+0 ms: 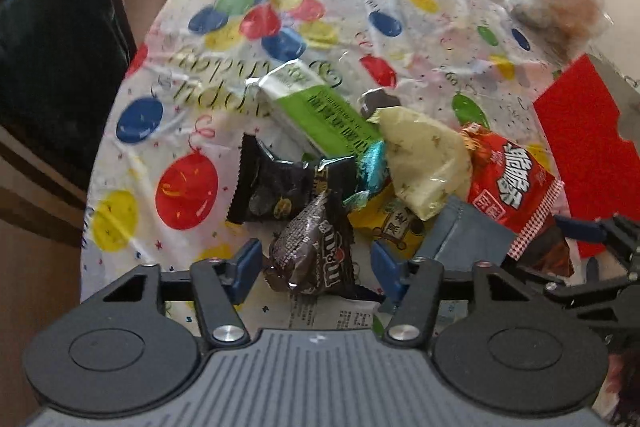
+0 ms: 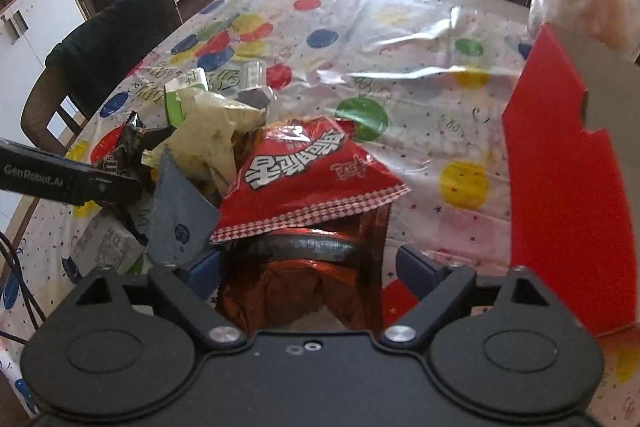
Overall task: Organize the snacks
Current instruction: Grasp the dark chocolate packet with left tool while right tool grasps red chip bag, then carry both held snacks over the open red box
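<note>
In the left wrist view, the left claw [image 1: 314, 267] stands partly open around a brown M&M's packet [image 1: 312, 251], its blue pads not visibly pressing it. The packet lies at the near edge of a snack pile on the worktop [image 1: 420, 39] (balloon-print cloth), by a green bar [image 1: 324, 111] and a red pouch [image 1: 508, 183]. In the right wrist view, the right claw [image 2: 308, 271] gapes wide astride a dark red foil bag [image 2: 304, 279], untouched, beneath the red pouch; a red box [image 2: 568, 187] stands to the right.
</note>
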